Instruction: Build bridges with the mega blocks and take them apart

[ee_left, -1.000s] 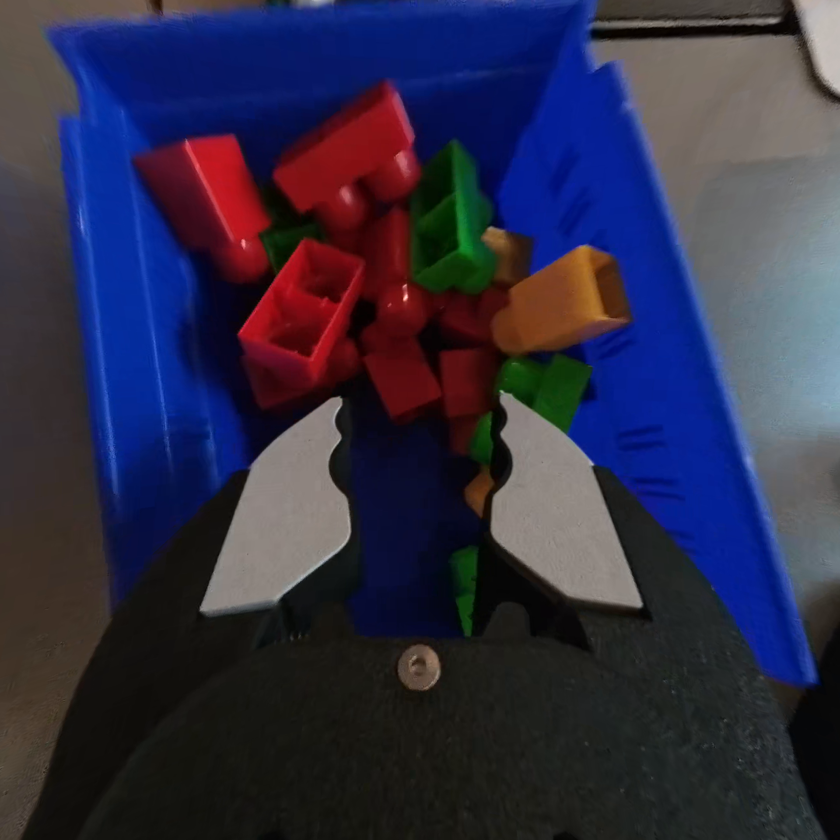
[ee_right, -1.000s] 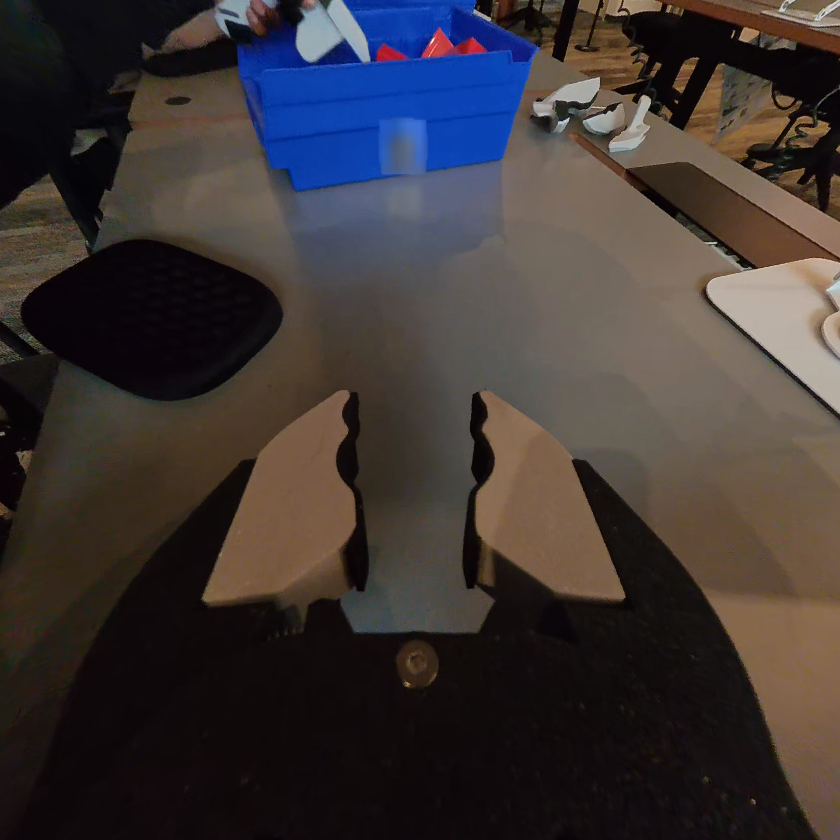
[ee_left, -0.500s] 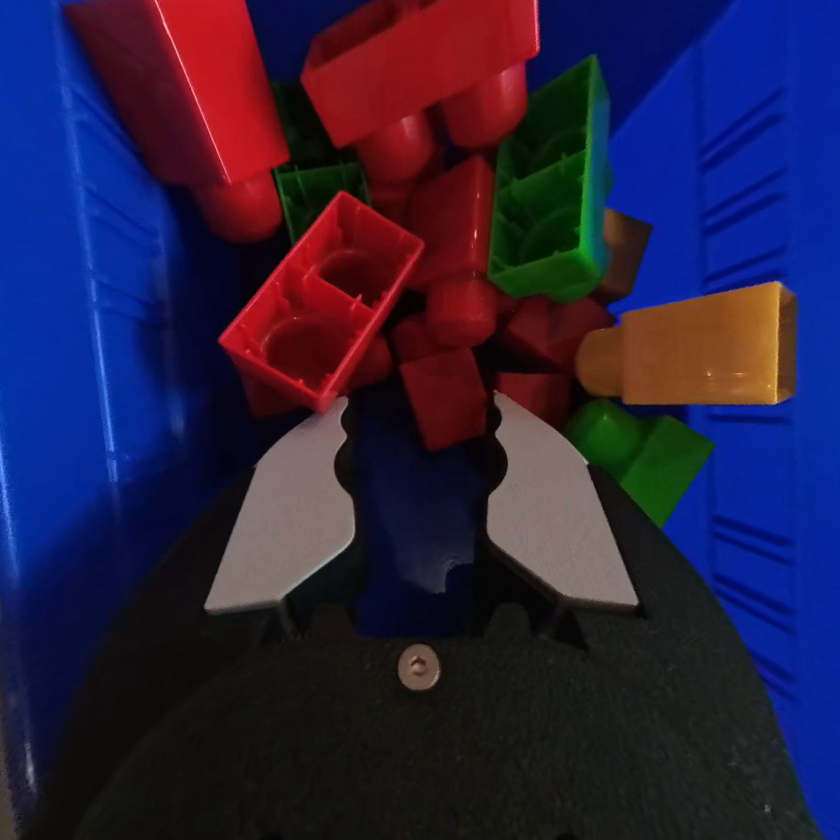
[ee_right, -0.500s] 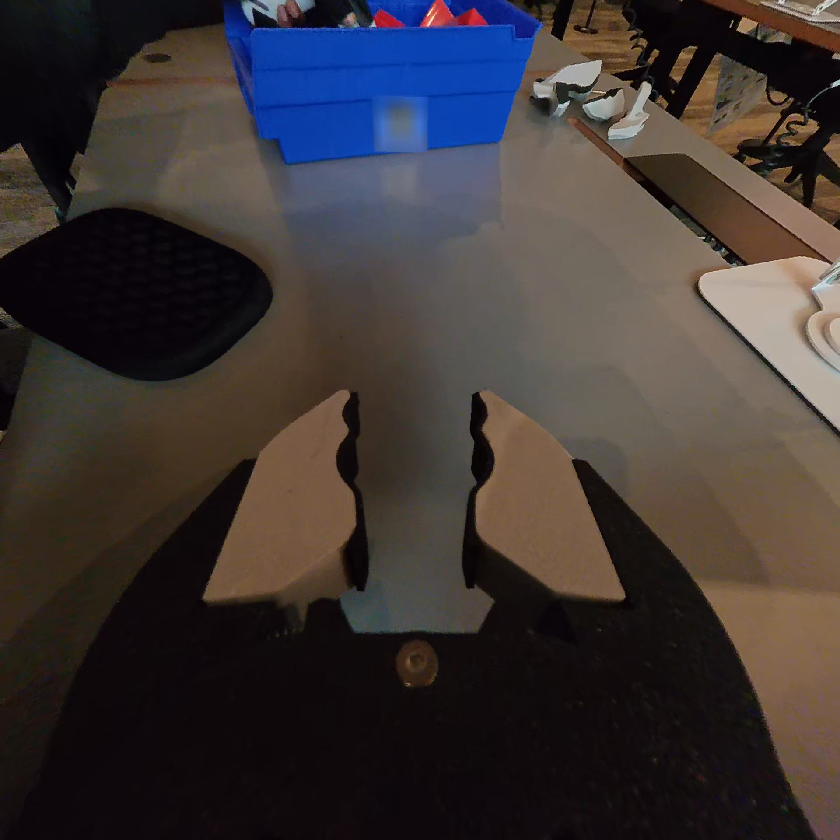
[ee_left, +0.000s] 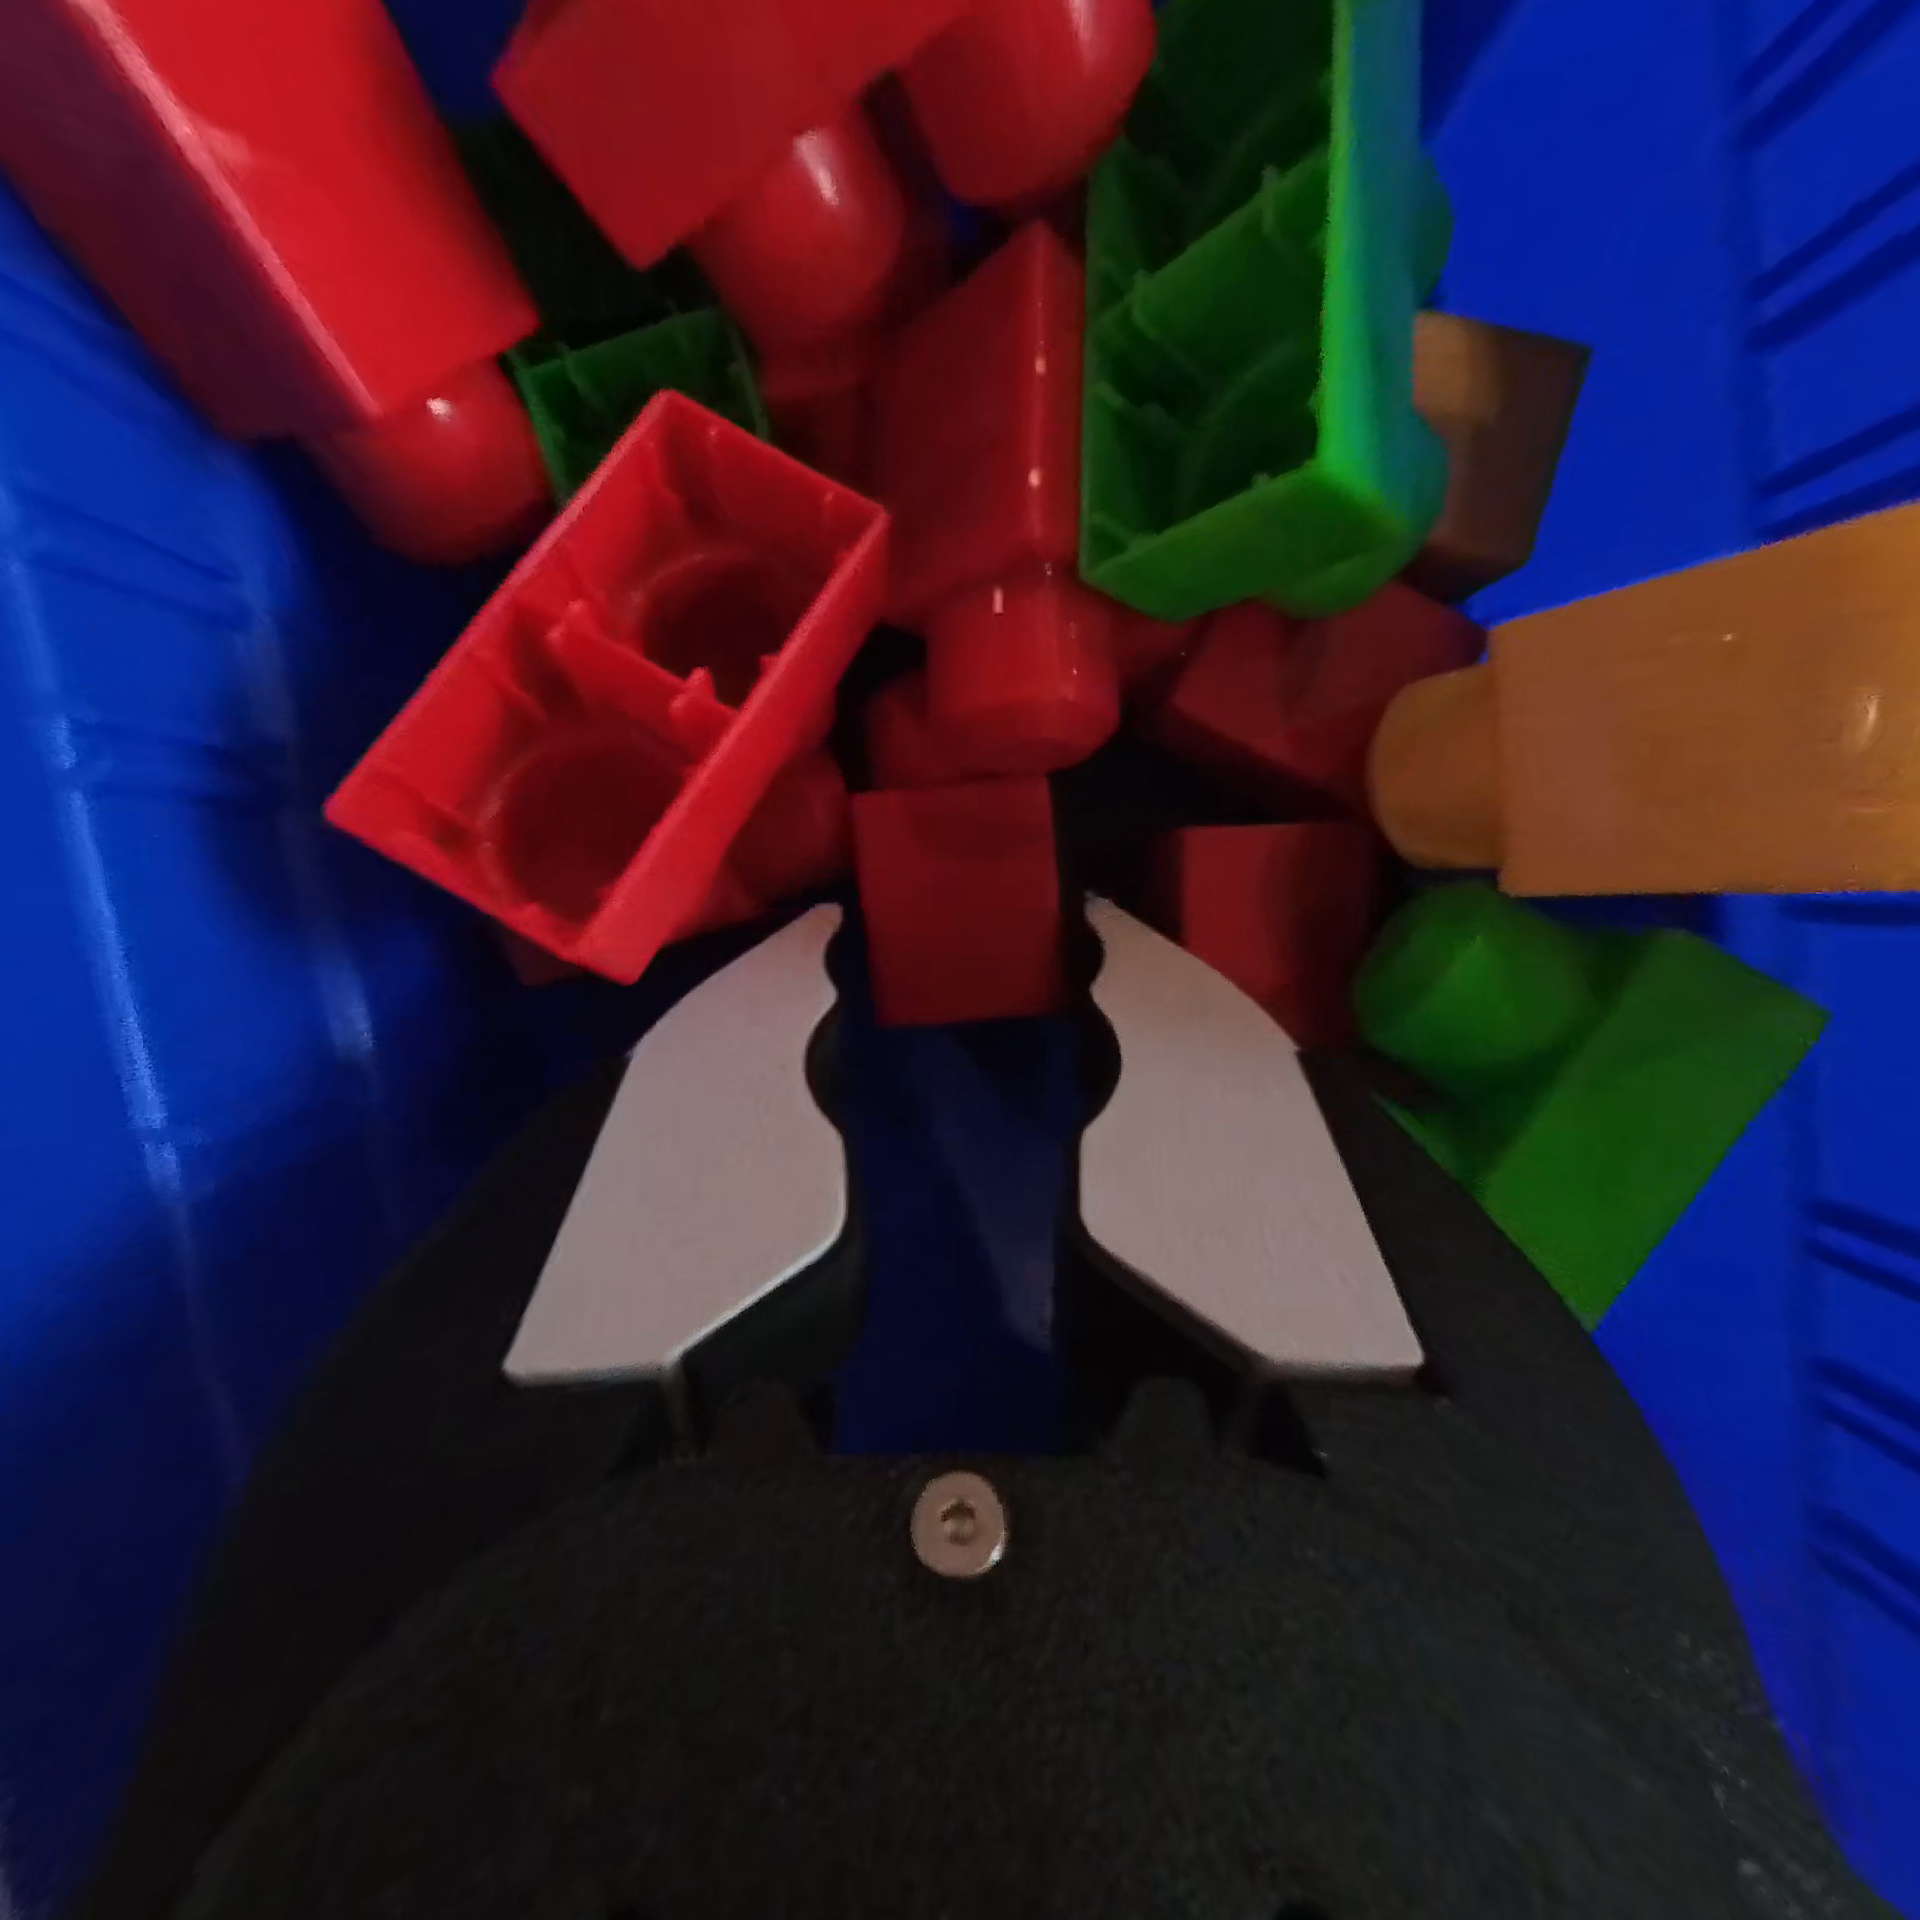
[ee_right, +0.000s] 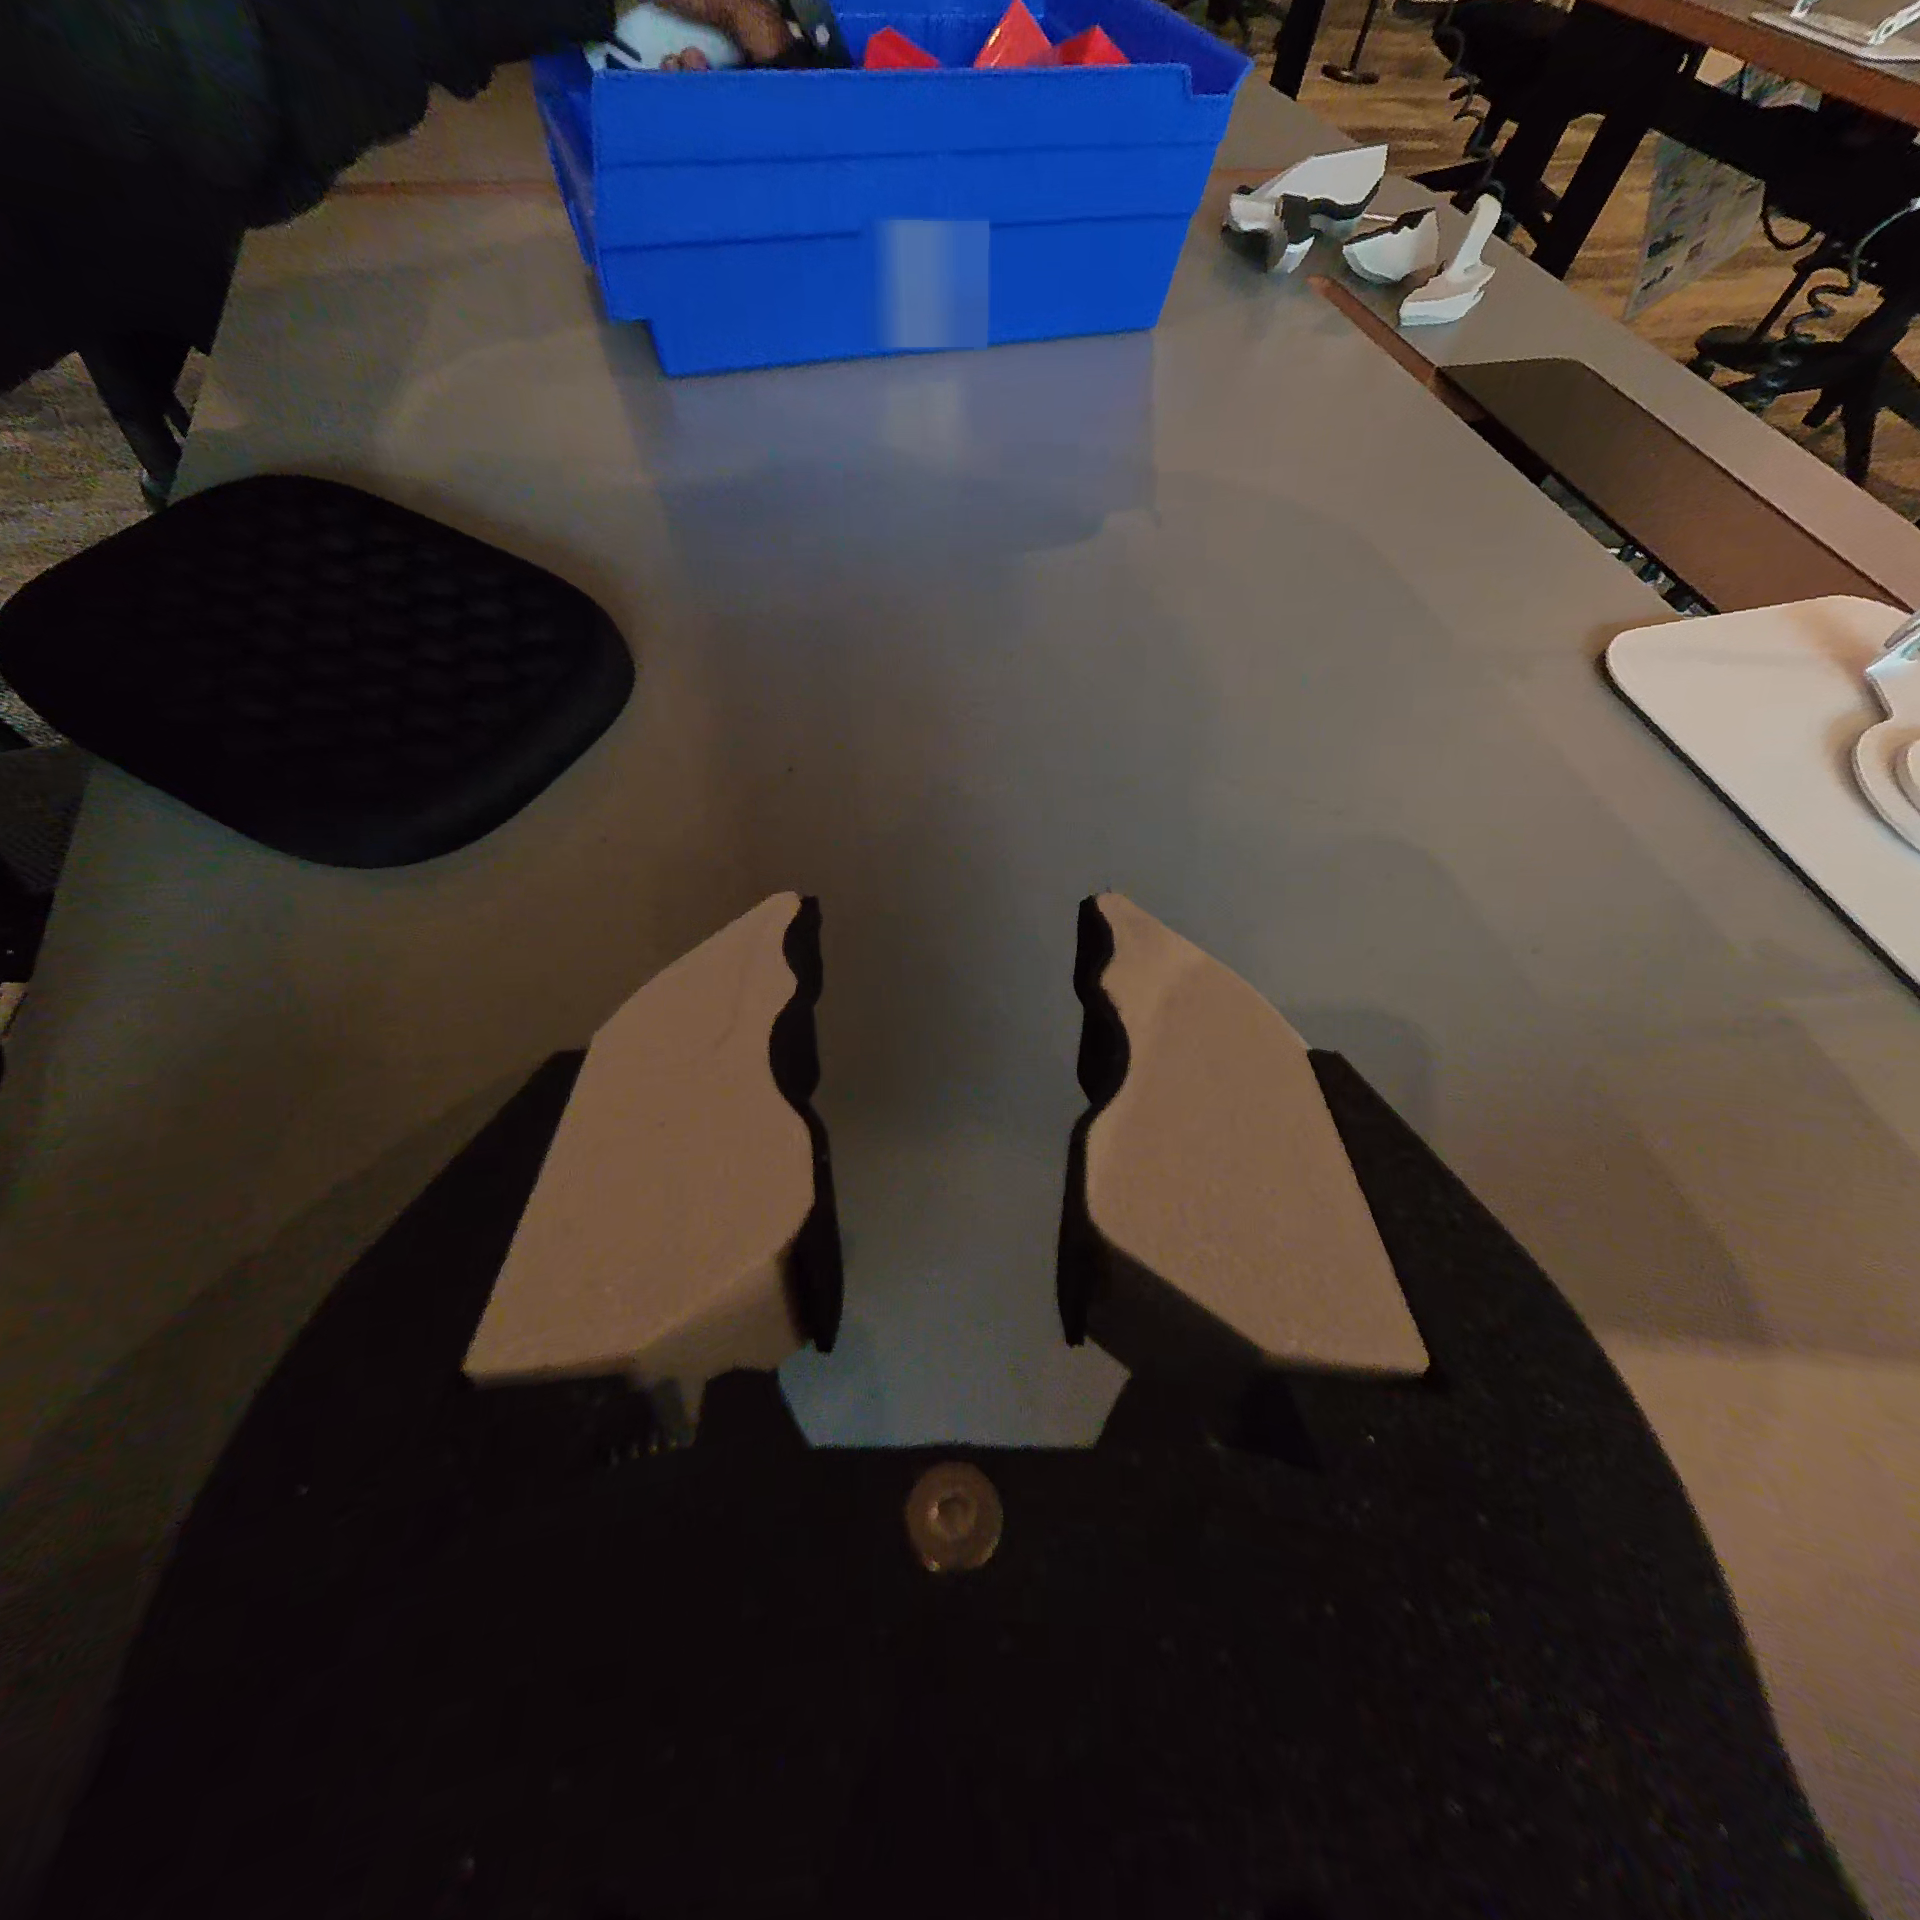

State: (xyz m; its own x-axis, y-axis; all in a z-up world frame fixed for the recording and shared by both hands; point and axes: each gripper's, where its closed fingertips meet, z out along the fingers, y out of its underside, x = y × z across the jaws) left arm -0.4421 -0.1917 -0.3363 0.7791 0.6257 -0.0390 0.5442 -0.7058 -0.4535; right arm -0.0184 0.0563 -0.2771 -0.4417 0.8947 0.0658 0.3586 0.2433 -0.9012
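Observation:
My left gripper (ee_left: pixel 961 920) is deep inside the blue bin (ee_left: pixel 156 935), open, with a small red block (ee_left: pixel 951 894) between its fingertips; the pads do not press it. Around it lie a hollow red block (ee_left: pixel 613 727), a green block (ee_left: pixel 1247 395), an orange block (ee_left: pixel 1683 727) and another green block (ee_left: pixel 1558 1101). My right gripper (ee_right: pixel 945 914) is open and empty over the grey table (ee_right: pixel 1039 675). The blue bin (ee_right: pixel 894 197) shows at the far end in the right wrist view, with red blocks (ee_right: pixel 997 42) sticking up.
A black mesh pad (ee_right: pixel 301 665) lies at the table's left edge. A white board (ee_right: pixel 1766 717) lies at the right edge. White gripper parts (ee_right: pixel 1351 229) lie right of the bin. A person's dark sleeve (ee_right: pixel 208 125) reaches over the bin. Spacing between my two grippers at the tips: around 50 centimetres.
My left gripper has pushed down and forward into the bin until the small red block sits between its fingertips. The right gripper has moved slightly towards the bin, still open.

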